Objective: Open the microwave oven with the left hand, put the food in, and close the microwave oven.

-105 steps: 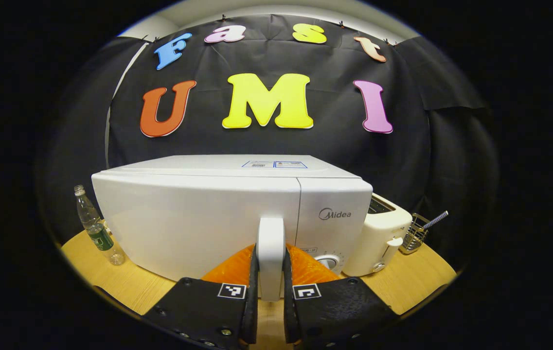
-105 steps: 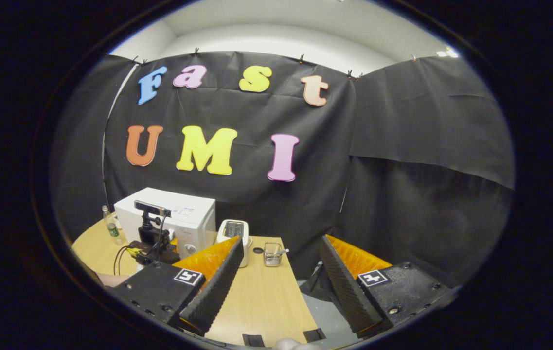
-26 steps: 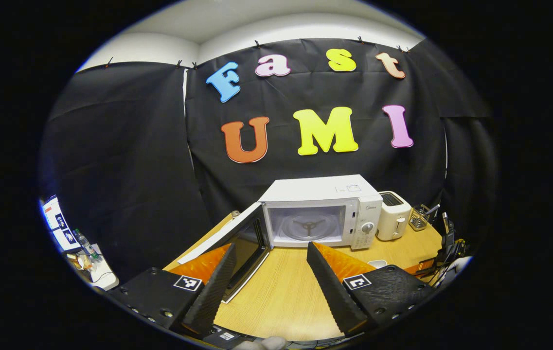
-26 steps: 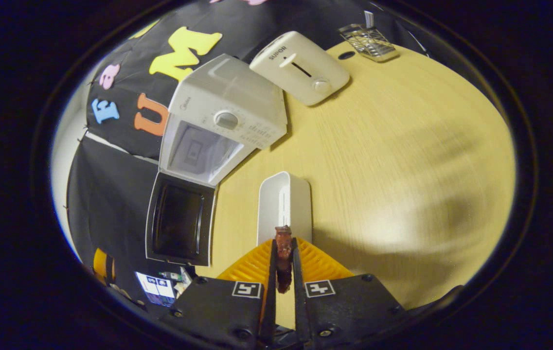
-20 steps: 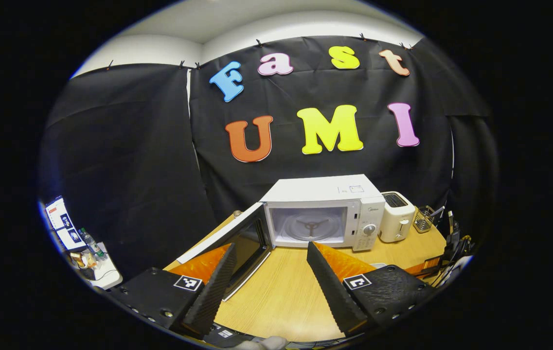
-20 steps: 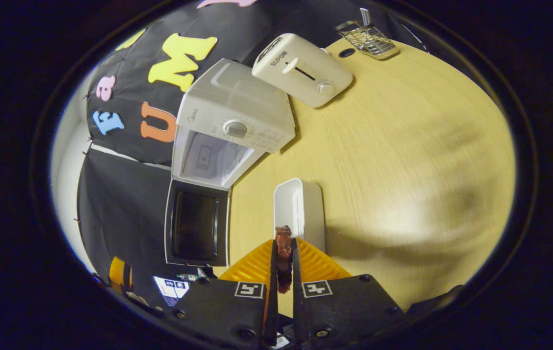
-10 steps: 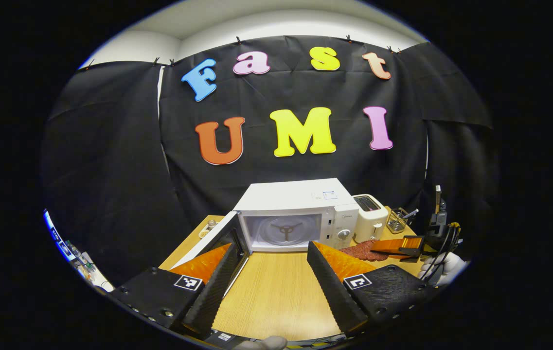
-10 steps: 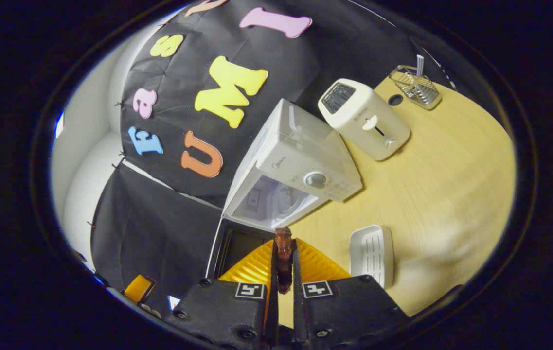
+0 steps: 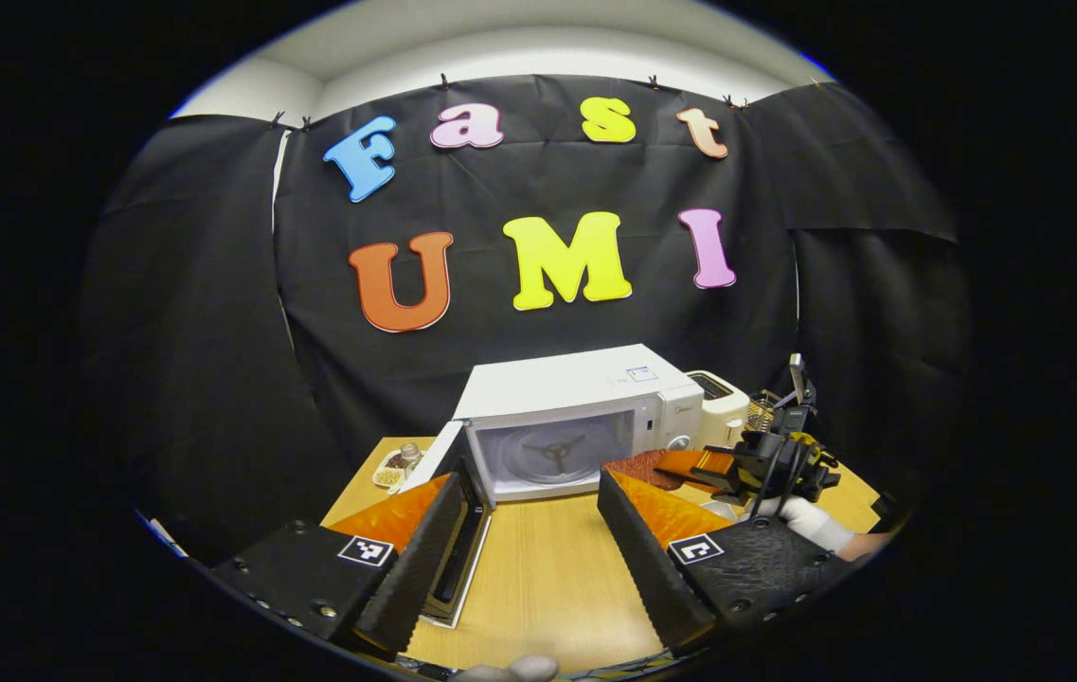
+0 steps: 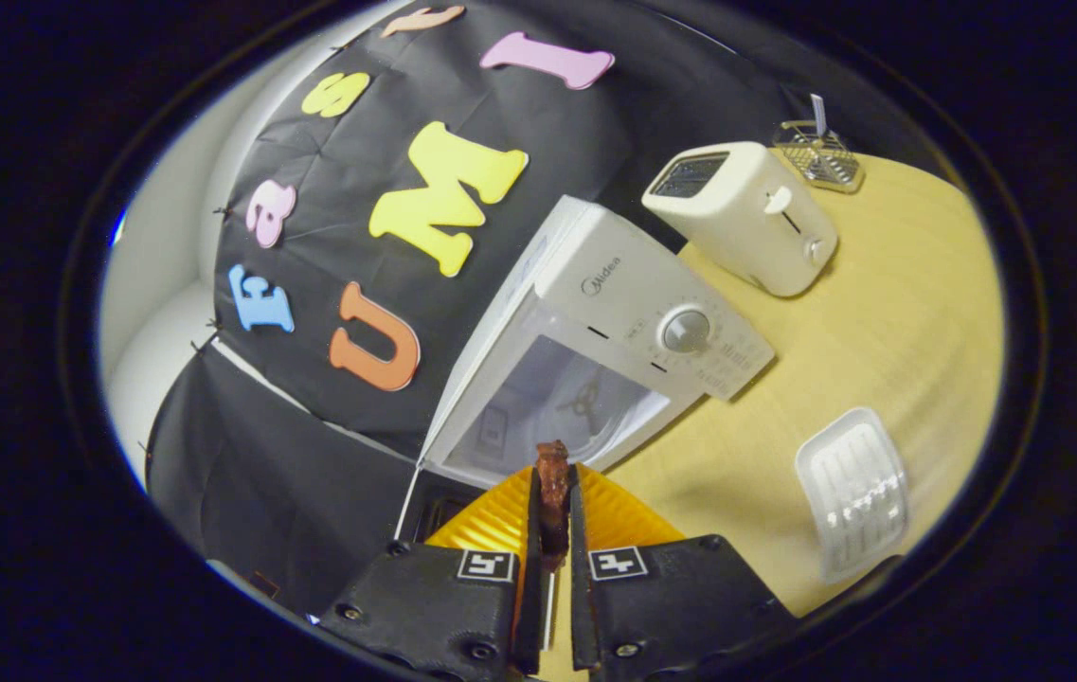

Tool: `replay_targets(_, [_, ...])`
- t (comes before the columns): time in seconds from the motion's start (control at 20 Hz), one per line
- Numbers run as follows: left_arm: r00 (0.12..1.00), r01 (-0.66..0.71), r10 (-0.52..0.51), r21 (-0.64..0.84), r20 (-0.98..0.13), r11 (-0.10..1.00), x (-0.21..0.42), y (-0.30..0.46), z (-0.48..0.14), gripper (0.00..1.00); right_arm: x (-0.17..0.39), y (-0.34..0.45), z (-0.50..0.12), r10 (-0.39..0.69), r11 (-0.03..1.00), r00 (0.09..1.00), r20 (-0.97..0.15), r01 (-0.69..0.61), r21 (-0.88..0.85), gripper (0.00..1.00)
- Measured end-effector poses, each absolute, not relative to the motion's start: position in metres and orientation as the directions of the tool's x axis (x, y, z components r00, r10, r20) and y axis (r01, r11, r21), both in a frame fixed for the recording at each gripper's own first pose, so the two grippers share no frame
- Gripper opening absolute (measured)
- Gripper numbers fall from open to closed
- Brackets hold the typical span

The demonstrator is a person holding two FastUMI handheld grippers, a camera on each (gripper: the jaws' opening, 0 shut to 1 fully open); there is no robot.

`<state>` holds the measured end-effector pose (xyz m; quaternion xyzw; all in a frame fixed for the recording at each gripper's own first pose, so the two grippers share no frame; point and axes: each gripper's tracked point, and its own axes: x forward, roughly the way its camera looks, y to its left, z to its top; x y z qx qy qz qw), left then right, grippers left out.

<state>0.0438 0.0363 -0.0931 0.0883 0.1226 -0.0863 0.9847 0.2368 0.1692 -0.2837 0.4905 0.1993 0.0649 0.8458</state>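
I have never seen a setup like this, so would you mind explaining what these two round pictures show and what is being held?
There is no robot here: a person holds a two-finger gripper in each hand, and a fisheye camera rides on each one, looking along its fingers.

In the left gripper view, the left gripper is open and holds nothing. Beyond it a wooden table carries a white microwave oven with its door swung open, and a toaster beside it. To the right, a gloved hand holds the other gripper toward the oven.

The right gripper view is tilted. The right gripper is shut on a dark reddish piece of food, close to the oven's open cavity. A white ridged tray lies on the table.
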Motion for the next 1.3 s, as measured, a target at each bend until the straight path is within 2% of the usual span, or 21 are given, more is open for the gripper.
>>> replay_targets(0.15, [0.956, 0.189, -0.138, 0.183, -0.257, 0.965, 0.040, 0.062, -0.104, 0.90, 0.268, 0.196, -0.307, 0.224, 0.480, 0.934, -0.280, 0.144, 0.865, 0.15])
replay_targets(0.35, [0.959, 0.187, -0.129, 0.217, -0.254, 0.958, 0.038, 0.086, -0.118, 0.90, 0.312, 0.245, -0.321, 0.186, 0.402, 0.946, -0.265, 0.173, 0.899, 0.15])
replay_targets(0.65, [0.956, 0.196, -0.145, 0.186, -0.256, 0.963, 0.039, 0.104, -0.132, 0.90, 0.365, 0.276, -0.324, 0.085, 0.332, 0.966, -0.245, 0.204, 0.921, 0.16])
replay_targets(0.9, [0.960, 0.162, -0.113, 0.181, -0.257, 0.970, 0.051, 0.124, -0.143, 0.90, 0.409, 0.260, -0.328, -0.013, 0.369, 0.980, -0.199, 0.190, 0.910, 0.15])
replay_targets(1.15, [0.961, 0.161, -0.118, 0.161, -0.249, 0.974, 0.064, 0.124, -0.145, 0.90, 0.429, 0.267, -0.371, -0.034, 0.433, 0.959, -0.283, 0.269, 0.860, 0.16])
replay_targets(1.3, [0.961, 0.158, -0.114, 0.162, -0.252, 0.974, 0.067, 0.127, -0.148, 0.90, 0.432, 0.264, -0.377, -0.044, 0.472, 0.957, -0.287, 0.273, 0.838, 0.17])
